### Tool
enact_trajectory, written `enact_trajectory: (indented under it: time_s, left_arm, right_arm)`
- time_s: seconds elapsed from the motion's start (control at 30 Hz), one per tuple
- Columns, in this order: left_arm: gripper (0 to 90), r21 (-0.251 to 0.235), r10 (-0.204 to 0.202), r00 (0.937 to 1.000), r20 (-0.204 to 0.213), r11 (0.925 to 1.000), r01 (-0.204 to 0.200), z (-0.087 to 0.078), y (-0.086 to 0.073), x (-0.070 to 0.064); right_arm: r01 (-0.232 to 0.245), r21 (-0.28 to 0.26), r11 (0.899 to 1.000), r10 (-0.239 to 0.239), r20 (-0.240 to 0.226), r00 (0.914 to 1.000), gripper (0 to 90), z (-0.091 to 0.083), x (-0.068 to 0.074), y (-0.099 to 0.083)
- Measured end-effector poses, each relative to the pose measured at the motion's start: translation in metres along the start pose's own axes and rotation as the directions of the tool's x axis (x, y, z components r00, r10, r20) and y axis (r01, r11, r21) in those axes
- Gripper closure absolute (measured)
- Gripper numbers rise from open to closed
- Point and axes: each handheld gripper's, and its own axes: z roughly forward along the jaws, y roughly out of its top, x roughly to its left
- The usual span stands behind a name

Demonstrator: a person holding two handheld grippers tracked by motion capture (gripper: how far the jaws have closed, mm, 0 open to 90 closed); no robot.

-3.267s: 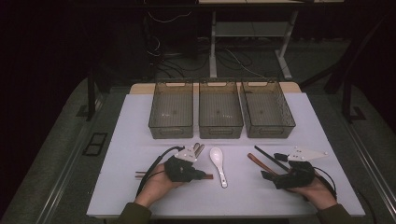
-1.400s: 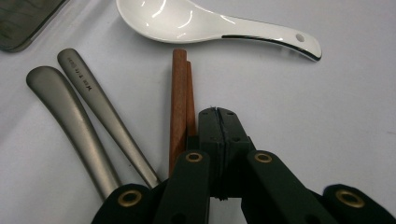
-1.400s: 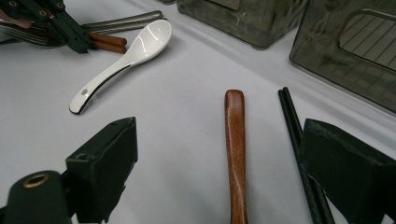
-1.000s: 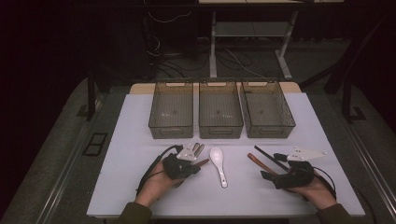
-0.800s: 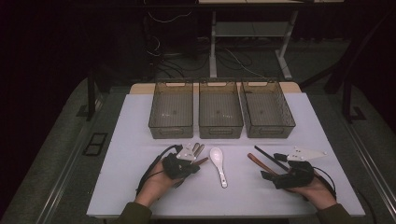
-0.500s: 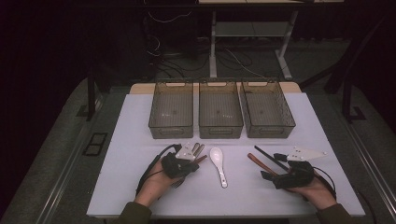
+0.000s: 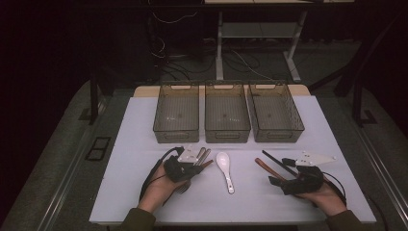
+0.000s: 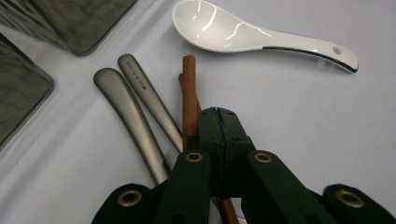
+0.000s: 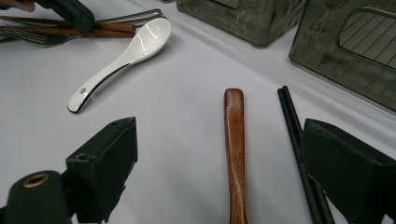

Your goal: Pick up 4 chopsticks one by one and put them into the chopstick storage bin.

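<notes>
We find the left gripper (image 8: 219, 116) with jaws pressed together over the brown chopsticks (image 8: 188, 88), beside two metal handles (image 8: 135, 107) (white spoon (image 8: 224, 32) lies apart). The right gripper (image 9: 219, 172) stands wide open astride a wooden handle (image 9: 235, 140).

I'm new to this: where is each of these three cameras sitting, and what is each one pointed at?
High view: fixed above the person's side, looking forward and down on the white table, three bins, both hands with grippers.
Left gripper view: rides the left gripper, fingers shut over brown chopsticks beside two metal handles.
Right gripper view: rides the right gripper, fingers open around a wooden handle.
All three share the white spoon.
</notes>
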Motion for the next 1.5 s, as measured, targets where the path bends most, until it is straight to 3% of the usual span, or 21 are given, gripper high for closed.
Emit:
enact_trajectory:
  time_s: [0.23, 0.77, 0.9, 0.97, 1.2, 1.5]
  left_arm:
    - [88.9, -0.001, -0.008, 0.9997, -0.025, 1.0000, 0.008, -0.002, -0.002, 0.004]
    - [86.4, -0.018, -0.025, 0.9991, -0.033, 0.9995, 0.025, -0.005, -0.004, 0.006]
    - [82.4, -0.040, -0.050, 0.9977, -0.045, 0.9980, 0.048, -0.011, -0.007, 0.007]
    - [80.3, -0.050, -0.073, 0.9951, -0.066, 0.9963, 0.070, -0.017, -0.012, 0.007]
    - [76.9, -0.067, -0.150, 0.9860, -0.073, 0.9871, 0.145, -0.031, -0.030, 0.004]
    - [77.0, -0.039, -0.155, 0.9853, -0.071, 0.9875, 0.153, -0.027, -0.035, 0.001]
  right_arm:
    - [0.001, 0.000, 1.000, -0.001, 0.000, 1.0000, 11.4, 0.000, 0.000, 0.000]
    - [0.002, 0.002, 1.000, -0.002, 0.000, 1.0000, 11.4, 0.000, 0.000, 0.000]
    - [0.005, 0.002, 1.000, -0.005, 0.001, 1.0000, 11.5, -0.001, 0.000, 0.000]
    - [0.004, 0.001, 1.000, -0.004, 0.001, 1.0000, 11.4, -0.001, 0.000, 0.000]
    - [0.004, 0.002, 1.000, -0.004, 0.002, 1.0000, 11.4, -0.001, 0.000, 0.000]
    - [0.005, -0.001, 1.000, -0.005, 0.002, 1.0000, 11.4, -0.001, 0.000, 0.000]
